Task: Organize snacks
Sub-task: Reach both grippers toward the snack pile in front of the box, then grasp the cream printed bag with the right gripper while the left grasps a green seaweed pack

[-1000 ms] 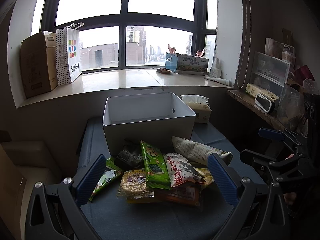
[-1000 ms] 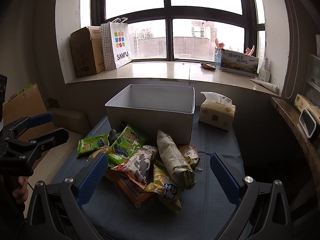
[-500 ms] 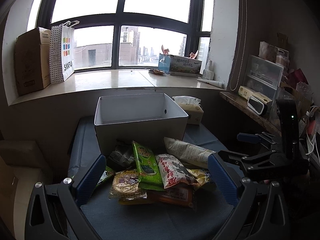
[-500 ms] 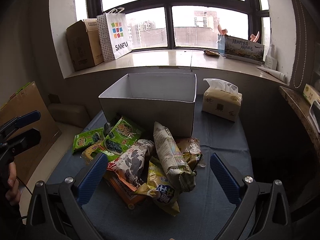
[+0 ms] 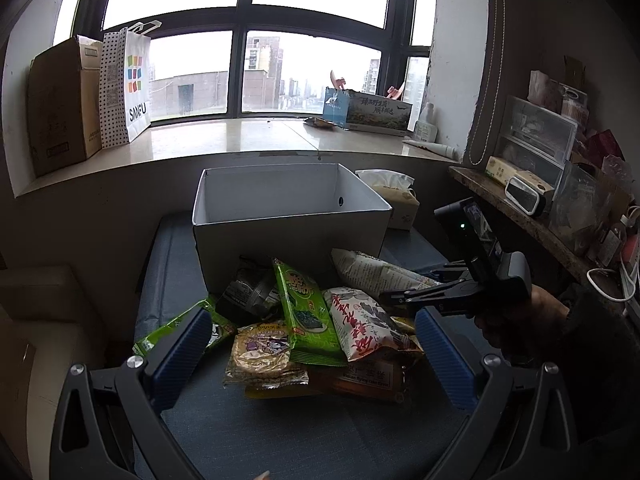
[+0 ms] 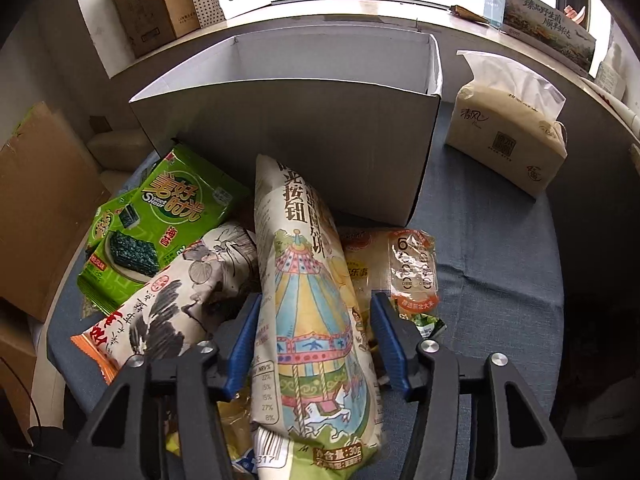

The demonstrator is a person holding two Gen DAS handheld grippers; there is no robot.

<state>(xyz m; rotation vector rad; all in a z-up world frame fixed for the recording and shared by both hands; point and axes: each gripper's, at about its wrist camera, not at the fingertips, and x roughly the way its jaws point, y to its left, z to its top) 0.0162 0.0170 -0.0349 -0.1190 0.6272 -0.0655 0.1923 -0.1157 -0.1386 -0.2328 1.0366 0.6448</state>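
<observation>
The white box (image 6: 304,120) stands open at the tabletop's (image 6: 492,240) far edge to receive the snacks heaped against its near wall, where the right gripper (image 6: 314,344) straddles the carousel-print bag (image 6: 316,312), fingers apart, unclamped, while the left gripper (image 5: 310,360) waits wide open, empty.

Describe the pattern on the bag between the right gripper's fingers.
The long bag is cream with a pastel carousel drawing; clearest in the right wrist view.
</observation>
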